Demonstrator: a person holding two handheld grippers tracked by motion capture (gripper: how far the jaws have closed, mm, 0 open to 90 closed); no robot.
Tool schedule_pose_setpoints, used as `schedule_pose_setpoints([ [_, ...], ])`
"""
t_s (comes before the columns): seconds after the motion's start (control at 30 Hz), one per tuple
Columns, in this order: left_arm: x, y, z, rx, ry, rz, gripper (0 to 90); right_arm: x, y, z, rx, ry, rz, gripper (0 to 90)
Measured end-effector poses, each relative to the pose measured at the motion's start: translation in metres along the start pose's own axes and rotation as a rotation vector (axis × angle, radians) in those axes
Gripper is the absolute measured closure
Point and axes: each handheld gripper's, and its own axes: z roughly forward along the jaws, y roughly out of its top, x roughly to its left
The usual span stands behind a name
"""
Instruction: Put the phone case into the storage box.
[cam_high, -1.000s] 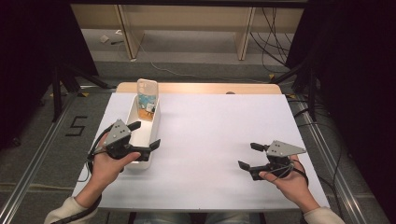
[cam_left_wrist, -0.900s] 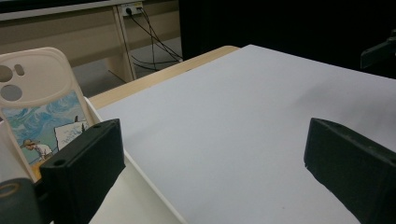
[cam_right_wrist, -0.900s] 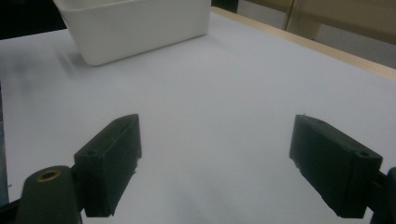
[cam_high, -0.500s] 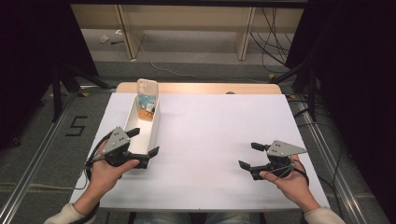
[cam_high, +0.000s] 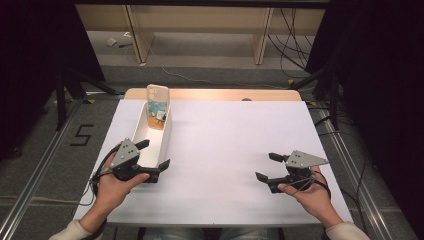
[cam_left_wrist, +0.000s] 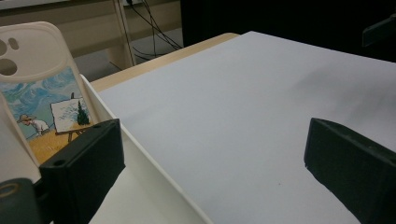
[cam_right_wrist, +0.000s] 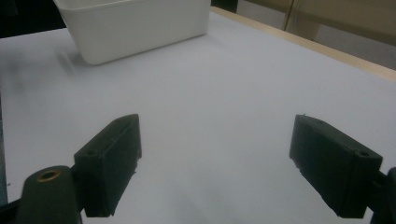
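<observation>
A long, narrow white plastic bin (cam_high: 152, 135) sat on the left part of the white-covered surface (cam_high: 225, 145), and a cream phone case printed with a painter at an easel (cam_high: 157, 100) stood upright at its far end. The left hand-held gripper (cam_high: 152, 160) straddled the bin's near end, jaws spread wide — one over the bin, one outside its wall. The right hand-held gripper (cam_high: 265, 167) rested well apart on bare surface, released and empty.
</observation>
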Motion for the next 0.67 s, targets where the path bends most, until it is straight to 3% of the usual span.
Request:
schedule_pose_setpoints([
  [0.67, 0.0029, -0.0017, 0.0019, 0.006, -0.003, -0.009, 4.8, -0.0010, -0.0006, -0.0008, 0.004, -0.007, 0.001, 17.7],
])
